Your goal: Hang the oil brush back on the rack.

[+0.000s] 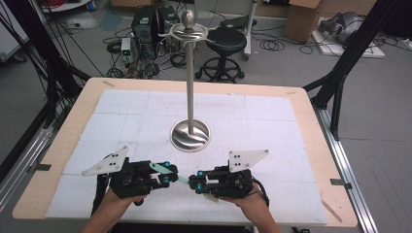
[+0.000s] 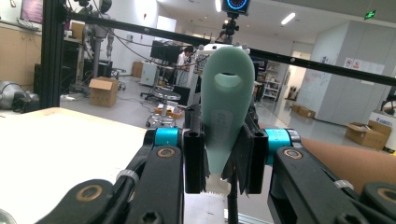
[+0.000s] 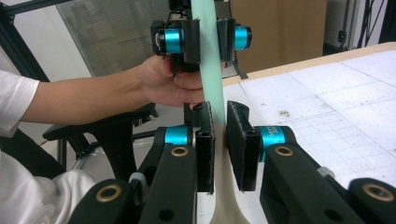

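Both grippers meet low over the near edge of the tabletop (image 1: 121,104), tips pointing at each other, with one pale green shoehorn (image 1: 170,173) spanning the gap between them. The left gripper (image 1: 166,173) is closed on the shoehorn's wide end: in the left gripper view the rounded green blade with its oval hole (image 2: 227,109) stands up between the two black jaws, which press on its sides. The right gripper (image 1: 196,183) is closed on the other end; in the right gripper view the narrow green strip (image 3: 211,93) runs from between its pads straight ahead to the left gripper (image 3: 203,38) beyond. A tall metal stand (image 1: 190,87) rises on the tabletop ahead of both grippers, well apart from them.
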A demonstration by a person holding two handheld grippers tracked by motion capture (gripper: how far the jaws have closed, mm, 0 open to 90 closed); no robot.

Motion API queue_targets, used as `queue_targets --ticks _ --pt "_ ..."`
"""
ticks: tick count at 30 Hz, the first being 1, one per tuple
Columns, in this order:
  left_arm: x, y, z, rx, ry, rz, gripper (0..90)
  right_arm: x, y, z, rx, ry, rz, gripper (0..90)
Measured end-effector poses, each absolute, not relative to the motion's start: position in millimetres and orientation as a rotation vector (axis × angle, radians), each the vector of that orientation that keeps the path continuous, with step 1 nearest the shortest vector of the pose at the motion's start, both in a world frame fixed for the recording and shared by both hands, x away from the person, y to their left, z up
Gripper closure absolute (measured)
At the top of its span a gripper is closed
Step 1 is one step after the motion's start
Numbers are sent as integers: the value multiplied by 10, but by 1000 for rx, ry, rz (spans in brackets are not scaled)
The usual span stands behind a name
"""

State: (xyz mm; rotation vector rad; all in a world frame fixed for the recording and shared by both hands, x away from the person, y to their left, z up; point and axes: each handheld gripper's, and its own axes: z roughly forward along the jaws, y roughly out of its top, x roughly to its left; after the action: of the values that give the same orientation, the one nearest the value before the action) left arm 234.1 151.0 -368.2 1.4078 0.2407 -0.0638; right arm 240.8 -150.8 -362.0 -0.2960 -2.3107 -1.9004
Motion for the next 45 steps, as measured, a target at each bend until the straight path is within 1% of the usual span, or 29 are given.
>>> queue_targets --ticks 7,11,12,13,14,16,21,27,30,32,37,40,41,45 --pt "2338 1511 -3673 1412 273 -69 762 2422 -1509 -3626 -304 -2310 -1906 810" --pt "2321 1503 -3643 1414 291 -64 764 2421 -1504 -3627 -323 -2301 -1906 779" --pt "2319 1500 -3629 1419 292 -61 765 2421 -1509 -3622 -365 -2295 -1928 644" --pt "2315 1494 -3614 1422 295 -59 765 2421 -1509 -3622 -365 -2295 -1928 644" --pt "2308 1486 -3577 1444 303 -50 766 2415 -1525 -3615 -408 -2306 -1960 584" --pt "2298 1479 -3538 1460 316 -38 767 2398 -1542 -3606 -450 -2339 -1972 543" --pt "2287 1462 -3477 1497 346 -4 768 2313 -1519 -3590 -515 -2460 -1955 525" --pt "2276 1435 -3426 1544 414 54 768 2231 -1437 -3582 -539 -2523 -1925 459" --pt "2278 1420 -3402 1568 449 117 767 2206 -1404 -3585 -558 -2552 -1921 441" --pt "2279 1409 -3393 1574 465 134 768 2196 -1384 -3589 -575 -2569 -1918 435" --pt "2284 1372 -3375 1577 469 139 767 2184 -1330 -3604 -598 -2614 -1900 432" --pt "2281 1340 -3366 1583 459 132 767 2181 -1288 -3618 -596 -2618 -1892 454" --pt "2279 1319 -3365 1587 453 126 766 2183 -1264 -3623 -579 -2621 -1889 485" --pt "2277 1293 -3365 1593 452 124 766 2182 -1234 -3627 -567 -2626 -1892 525"
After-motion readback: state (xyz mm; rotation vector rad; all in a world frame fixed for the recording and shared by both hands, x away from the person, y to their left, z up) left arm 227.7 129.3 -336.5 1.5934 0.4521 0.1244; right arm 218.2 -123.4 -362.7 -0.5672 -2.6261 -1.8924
